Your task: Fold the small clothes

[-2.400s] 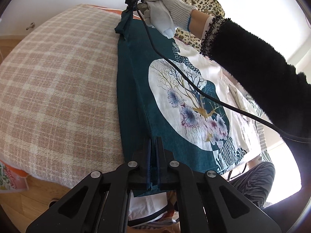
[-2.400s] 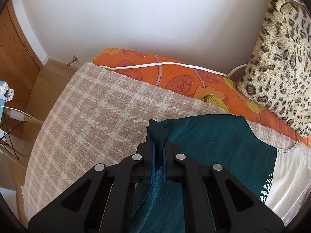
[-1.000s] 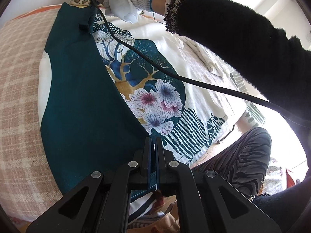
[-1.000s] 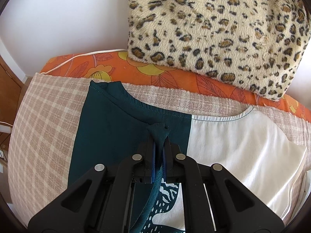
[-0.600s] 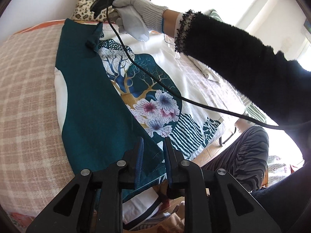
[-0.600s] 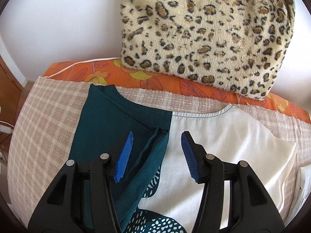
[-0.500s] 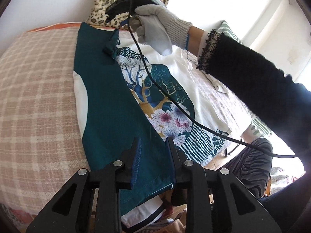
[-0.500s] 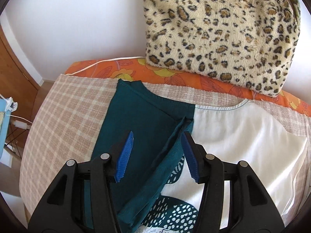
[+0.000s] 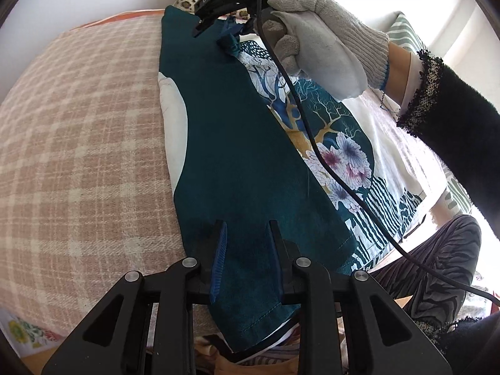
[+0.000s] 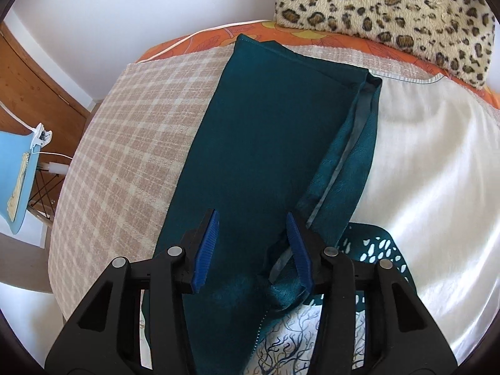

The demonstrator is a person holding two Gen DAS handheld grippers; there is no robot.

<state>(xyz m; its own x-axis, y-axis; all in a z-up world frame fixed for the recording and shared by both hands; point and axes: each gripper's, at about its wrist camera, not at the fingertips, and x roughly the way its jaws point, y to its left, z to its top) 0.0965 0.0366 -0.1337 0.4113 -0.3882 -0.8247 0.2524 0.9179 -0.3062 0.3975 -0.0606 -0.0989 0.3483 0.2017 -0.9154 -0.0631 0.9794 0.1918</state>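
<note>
A teal and white T-shirt (image 9: 237, 143) with a tree and flower print lies flat on the plaid bed cover (image 9: 78, 156). Its teal side panel (image 10: 265, 125) is folded over the front. My left gripper (image 9: 247, 223) hovers open over the hem end of that fold, and its pads do not press the cloth. My right gripper (image 10: 251, 214) hangs over the shoulder end with its jaws closing. The teal fold lies below and between them, and a rumpled sleeve edge (image 10: 343, 162) runs by the right finger without being pinched. A gloved hand (image 9: 318, 47) carries the right gripper (image 9: 215, 28).
A leopard-print pillow (image 10: 390, 3) and an orange floral sheet (image 10: 312, 39) lie beyond the collar. A black cable (image 9: 312, 143) trails across the print. The person's striped trousers (image 9: 437, 265) are at the bed's near edge. A blue object (image 10: 12, 172) stands off the bed's left side.
Both grippers carried the teal edge across onto the shirt, then opened and let it drop. Both have since shifted back left over the folded panel.
</note>
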